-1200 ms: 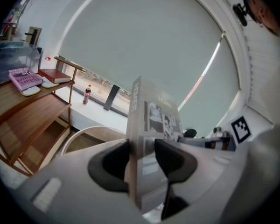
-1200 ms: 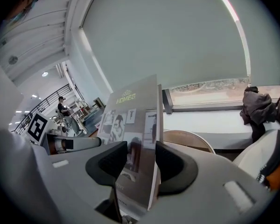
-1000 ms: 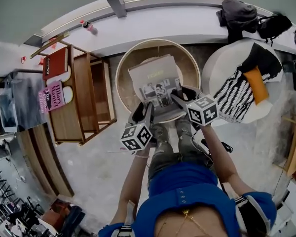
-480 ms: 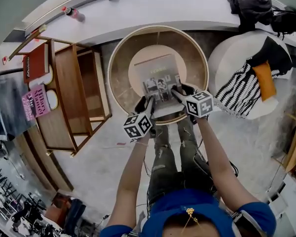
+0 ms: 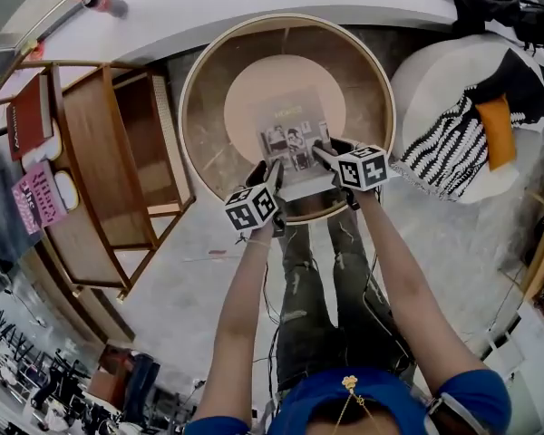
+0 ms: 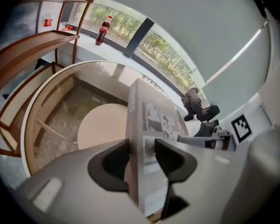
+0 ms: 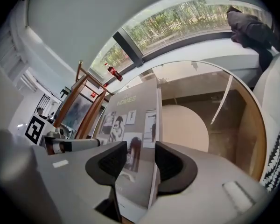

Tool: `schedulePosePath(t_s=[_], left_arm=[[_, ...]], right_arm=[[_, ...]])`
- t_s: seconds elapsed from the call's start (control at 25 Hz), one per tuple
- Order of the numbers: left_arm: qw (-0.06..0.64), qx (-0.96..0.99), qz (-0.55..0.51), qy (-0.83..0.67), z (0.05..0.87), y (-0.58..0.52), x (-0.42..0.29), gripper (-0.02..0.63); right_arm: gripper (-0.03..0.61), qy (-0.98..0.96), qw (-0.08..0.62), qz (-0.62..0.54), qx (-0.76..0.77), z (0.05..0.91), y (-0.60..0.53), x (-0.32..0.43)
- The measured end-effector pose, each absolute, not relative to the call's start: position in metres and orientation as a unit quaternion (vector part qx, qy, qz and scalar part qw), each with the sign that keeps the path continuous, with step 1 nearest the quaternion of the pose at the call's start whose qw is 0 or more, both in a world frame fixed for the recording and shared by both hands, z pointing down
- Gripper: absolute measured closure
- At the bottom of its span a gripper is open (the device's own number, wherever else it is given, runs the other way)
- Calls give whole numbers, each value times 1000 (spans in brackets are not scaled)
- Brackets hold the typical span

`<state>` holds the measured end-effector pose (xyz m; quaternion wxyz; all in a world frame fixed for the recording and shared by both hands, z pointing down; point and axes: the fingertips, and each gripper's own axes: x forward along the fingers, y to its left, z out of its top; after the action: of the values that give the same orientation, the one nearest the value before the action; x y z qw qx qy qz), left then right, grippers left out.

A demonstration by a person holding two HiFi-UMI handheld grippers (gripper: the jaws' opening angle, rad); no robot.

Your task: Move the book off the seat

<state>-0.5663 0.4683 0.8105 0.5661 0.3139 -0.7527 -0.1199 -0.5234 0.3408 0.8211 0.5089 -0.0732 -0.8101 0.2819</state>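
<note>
Wooden shelf (image 5: 91, 170), marbled floor (image 5: 186, 284), white pouf (image 5: 435, 84), curved window ledge (image 5: 254, 3).

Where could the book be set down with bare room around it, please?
Bare floor between the wooden shelf and the person's legs. The round seat is free beyond the book. The white pouf is crowded.

Two hand-held grippers (image 5: 274, 169) (image 5: 320, 150), one bottle (image 5: 102, 4)
</note>
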Motion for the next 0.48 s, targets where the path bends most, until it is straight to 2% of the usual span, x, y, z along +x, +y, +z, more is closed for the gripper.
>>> schedulePosePath(t_s=[0.2, 0.48], left_arm=[[590, 308, -103, -739, 831, 470, -562, 457], [598, 301, -104, -736, 837, 471, -559, 449]], right_arm=[[390, -805, 519, 278, -72, 840, 342, -518], [390, -823, 499, 261, -70, 839, 341, -517]])
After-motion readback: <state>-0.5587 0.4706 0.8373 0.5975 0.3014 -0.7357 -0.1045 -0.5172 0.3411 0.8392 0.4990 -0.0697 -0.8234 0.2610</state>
